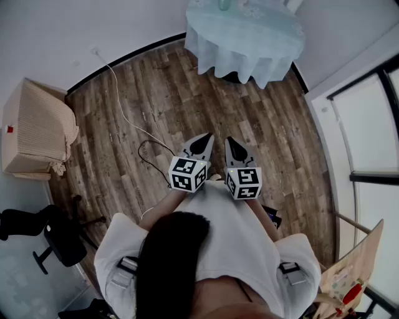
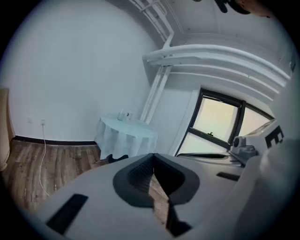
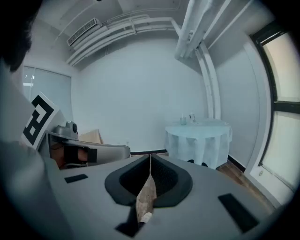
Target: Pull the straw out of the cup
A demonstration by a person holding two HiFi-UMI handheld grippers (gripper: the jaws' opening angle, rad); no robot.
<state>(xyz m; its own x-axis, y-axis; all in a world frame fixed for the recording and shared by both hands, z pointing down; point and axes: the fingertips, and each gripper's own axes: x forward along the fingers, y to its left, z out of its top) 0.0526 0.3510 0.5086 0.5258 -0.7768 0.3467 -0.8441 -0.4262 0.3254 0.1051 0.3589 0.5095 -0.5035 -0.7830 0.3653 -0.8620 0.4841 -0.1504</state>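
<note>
A round table (image 1: pixel 249 43) under a pale cloth stands far off across the wooden floor. On it is a small greenish cup (image 1: pixel 223 5), and the straw is too small to make out. The table (image 2: pixel 125 136) and cup (image 2: pixel 122 115) show small in the left gripper view. The right gripper view has the table (image 3: pixel 199 138) and cup (image 3: pixel 183 120) too. My left gripper (image 1: pixel 202 142) and right gripper (image 1: pixel 234 144) are held side by side in front of the person's body, well short of the table. Both are shut on nothing; in their own views the left gripper (image 2: pixel 153 157) and right gripper (image 3: pixel 150 157) have tips that meet.
A cardboard box (image 1: pixel 34 128) stands at the left wall. A white cable (image 1: pixel 124 106) runs over the floor from a wall socket. A black chair (image 1: pixel 56 240) is at the lower left. Windows (image 1: pixel 374 137) line the right side, with a wooden board (image 1: pixel 355 274) below them.
</note>
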